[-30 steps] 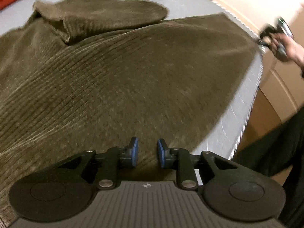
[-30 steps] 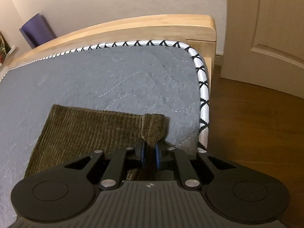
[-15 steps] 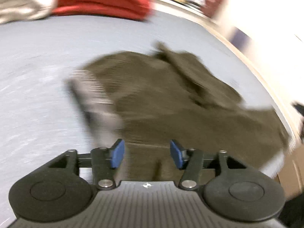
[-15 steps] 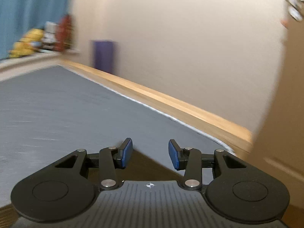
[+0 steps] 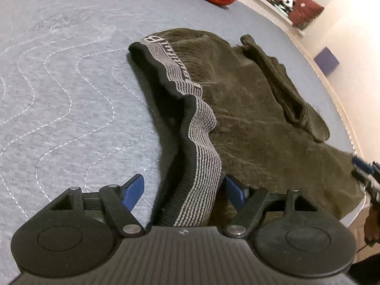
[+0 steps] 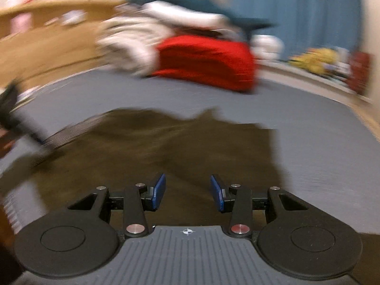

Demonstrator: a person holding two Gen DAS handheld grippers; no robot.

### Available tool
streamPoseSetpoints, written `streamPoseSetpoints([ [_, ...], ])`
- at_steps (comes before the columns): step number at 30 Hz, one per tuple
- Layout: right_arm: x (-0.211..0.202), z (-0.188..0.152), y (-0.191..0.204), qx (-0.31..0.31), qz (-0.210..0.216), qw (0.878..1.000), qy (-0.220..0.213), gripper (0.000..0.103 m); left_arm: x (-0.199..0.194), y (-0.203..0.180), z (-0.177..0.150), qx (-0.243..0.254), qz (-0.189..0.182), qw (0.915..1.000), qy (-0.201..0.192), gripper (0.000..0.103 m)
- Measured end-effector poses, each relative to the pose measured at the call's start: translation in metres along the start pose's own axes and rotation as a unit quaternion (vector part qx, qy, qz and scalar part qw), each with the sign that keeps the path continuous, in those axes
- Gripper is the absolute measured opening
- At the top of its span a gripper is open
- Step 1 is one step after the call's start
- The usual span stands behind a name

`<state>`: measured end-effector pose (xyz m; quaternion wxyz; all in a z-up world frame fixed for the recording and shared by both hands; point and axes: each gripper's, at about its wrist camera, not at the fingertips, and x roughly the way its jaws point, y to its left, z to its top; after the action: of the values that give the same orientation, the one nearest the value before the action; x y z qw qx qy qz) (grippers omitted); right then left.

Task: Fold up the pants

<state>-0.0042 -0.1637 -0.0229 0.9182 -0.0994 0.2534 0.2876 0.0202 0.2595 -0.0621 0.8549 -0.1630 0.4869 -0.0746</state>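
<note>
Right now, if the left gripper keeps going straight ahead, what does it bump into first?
Most likely the striped waistband of the brown pants, which already lies between the left gripper's open jaws, unpinched. Beyond it comes the grey mattress.

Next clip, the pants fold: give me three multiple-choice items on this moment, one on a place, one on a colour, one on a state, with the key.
1. Where does the striped waistband lie?
A. between the left gripper's jaws
B. under the red pile
C. hanging off the bed's edge

2. What colour are the pants?
A. red
B. olive brown
C. blue

3. How does the right gripper stand?
A. shut on a pant leg
B. shut on nothing
C. open, nothing between its pads

Key:
1 A: in the left wrist view the waistband runs up between the spread blue pads, which have just been opening.
2 B: the corduroy is olive brown in both views; the red is a separate pile farther back on the bed.
3 C: the right wrist view shows a clear gap between its pads above the cloth.
</note>
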Motion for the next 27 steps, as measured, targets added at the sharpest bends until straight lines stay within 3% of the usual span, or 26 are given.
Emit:
streamPoseSetpoints([
  [3, 0.014, -0.008, 0.053, -0.059, 0.059, 0.996, 0.02, 0.044, 0.0, 0.005, -0.006, 0.01, 0.006, 0.9999, -0.002, 0.073],
  [5, 0.02, -0.017, 0.083, -0.102, 0.078, 0.991, 0.033, 0.044, -0.001, 0.005, -0.009, 0.02, 0.006, 0.9998, -0.003, 0.063],
  [7, 0.023, -0.032, 0.11, -0.147, 0.102, 0.983, 0.047, 0.044, -0.002, 0.003, -0.011, 0.032, -0.001, 0.9995, -0.002, 0.046],
  [12, 0.035, -0.045, 0.146, -0.221, 0.134, 0.963, 0.079, 0.044, -0.007, -0.002, -0.013, 0.052, 0.001, 0.9987, -0.002, 0.031],
  [14, 0.037, -0.046, 0.152, -0.229, 0.135, 0.961, 0.076, 0.032, -0.011, -0.003, -0.011, 0.05, 0.001, 0.9987, 0.005, 0.028],
  [15, 0.038, -0.042, 0.152, -0.225, 0.141, 0.961, 0.08, 0.017, -0.017, -0.004, -0.009, 0.051, 0.002, 0.9987, 0.007, 0.026],
  [16, 0.037, -0.036, 0.15, -0.224, 0.138, 0.961, 0.079, 0.011, -0.028, -0.003, -0.007, 0.045, -0.001, 0.999, 0.005, 0.025],
  [20, 0.021, -0.017, 0.159, -0.225, 0.186, 0.954, 0.06, 0.009, -0.072, -0.003, -0.007, 0.063, 0.002, 0.9979, -0.014, 0.025],
  [23, 0.017, -0.016, 0.17, -0.24, 0.224, 0.943, 0.061, 0.009, -0.054, 0.0, -0.021, 0.085, 0.035, 0.9947, 0.046, 0.034],
  [24, 0.021, -0.019, 0.172, -0.245, 0.229, 0.939, 0.078, 0.011, -0.043, -0.002, -0.025, 0.098, 0.064, 0.9908, 0.067, 0.042],
  [25, 0.026, -0.025, 0.174, -0.254, 0.225, 0.936, 0.092, 0.016, -0.039, -0.005, -0.025, 0.114, 0.092, 0.987, 0.065, 0.06],
  [27, 0.028, -0.026, 0.171, -0.251, 0.224, 0.937, 0.1, 0.017, -0.051, -0.016, -0.015, 0.128, 0.123, 0.984, 0.005, 0.063],
])
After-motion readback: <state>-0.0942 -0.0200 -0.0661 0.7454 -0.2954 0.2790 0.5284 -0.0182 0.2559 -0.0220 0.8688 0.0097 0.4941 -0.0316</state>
